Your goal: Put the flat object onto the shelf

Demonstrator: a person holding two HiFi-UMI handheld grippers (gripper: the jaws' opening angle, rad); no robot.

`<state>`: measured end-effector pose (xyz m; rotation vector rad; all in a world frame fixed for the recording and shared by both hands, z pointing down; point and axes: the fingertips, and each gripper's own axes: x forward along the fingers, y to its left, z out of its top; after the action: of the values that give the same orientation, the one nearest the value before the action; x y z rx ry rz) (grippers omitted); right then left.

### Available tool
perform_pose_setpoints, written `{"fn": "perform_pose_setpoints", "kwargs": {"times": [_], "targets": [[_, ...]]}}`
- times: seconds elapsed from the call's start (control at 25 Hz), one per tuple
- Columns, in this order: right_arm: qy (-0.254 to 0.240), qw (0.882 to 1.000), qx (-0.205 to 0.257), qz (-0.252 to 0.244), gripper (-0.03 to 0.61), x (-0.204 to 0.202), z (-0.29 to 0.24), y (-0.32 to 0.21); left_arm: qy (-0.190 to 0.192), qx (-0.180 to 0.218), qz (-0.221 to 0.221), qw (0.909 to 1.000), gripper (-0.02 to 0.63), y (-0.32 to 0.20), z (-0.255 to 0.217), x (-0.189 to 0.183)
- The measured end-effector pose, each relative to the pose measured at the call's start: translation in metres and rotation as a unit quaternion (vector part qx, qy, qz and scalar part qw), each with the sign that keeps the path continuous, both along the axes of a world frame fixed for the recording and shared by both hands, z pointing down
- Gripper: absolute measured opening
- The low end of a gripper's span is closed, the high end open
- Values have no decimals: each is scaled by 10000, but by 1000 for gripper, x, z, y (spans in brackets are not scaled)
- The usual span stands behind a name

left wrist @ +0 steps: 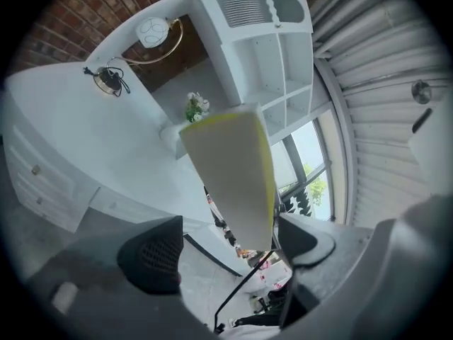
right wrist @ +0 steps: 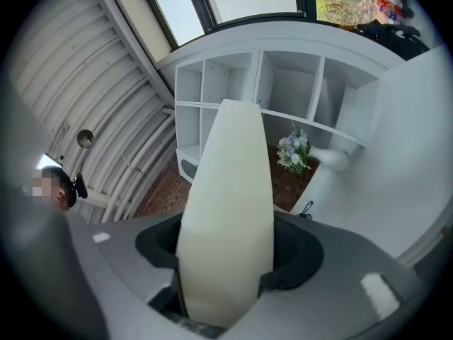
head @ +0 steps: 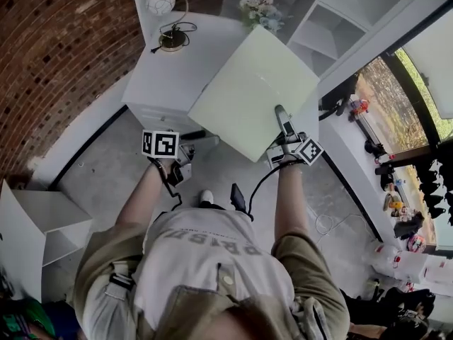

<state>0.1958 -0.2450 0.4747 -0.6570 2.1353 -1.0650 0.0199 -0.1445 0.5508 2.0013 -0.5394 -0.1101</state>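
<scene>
The flat object is a pale cream board (head: 251,94), held tilted in the air above the white desk (head: 170,76). My right gripper (head: 284,127) is shut on the board's near edge, and in the right gripper view the board (right wrist: 230,211) fills the gap between the jaws (right wrist: 226,261). My left gripper (head: 202,137) hangs lower, by the board's near left edge, with its jaws open. In the left gripper view the board (left wrist: 230,176) rises beyond the gripper (left wrist: 230,250), and neither pad touches it. The white cubby shelf (head: 333,27) stands ahead at the right, also seen as the shelf (right wrist: 283,91) and the shelf (left wrist: 272,62).
A globe lamp (head: 161,2) with a brass arm and a small bunch of flowers (head: 258,9) stand on the desk's far side. A brick wall (head: 56,41) runs on the left. A window ledge with small objects (head: 368,126) lies on the right. Another white shelf unit (head: 42,225) sits low at the left.
</scene>
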Motion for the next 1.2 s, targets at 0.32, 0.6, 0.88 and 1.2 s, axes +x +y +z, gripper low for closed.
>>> {"fn": "perform_pose_setpoints", "kwargs": {"times": [0.32, 0.6, 0.88, 1.2], "targets": [[-147, 9997, -186, 97, 290, 2, -18, -40, 460, 125, -531, 9975, 430, -39, -26, 48], [-265, 9976, -479, 426, 290, 7, -25, -66, 589, 330, -1078, 9919, 428, -71, -54, 52], [-453, 9962, -586, 460, 291, -2, -26, -73, 570, 404, -1335, 9886, 328, -88, -65, 30], [-363, 9983, -443, 108, 291, -20, -42, -78, 245, 682, -1029, 9920, 316, -113, -90, 6]]}}
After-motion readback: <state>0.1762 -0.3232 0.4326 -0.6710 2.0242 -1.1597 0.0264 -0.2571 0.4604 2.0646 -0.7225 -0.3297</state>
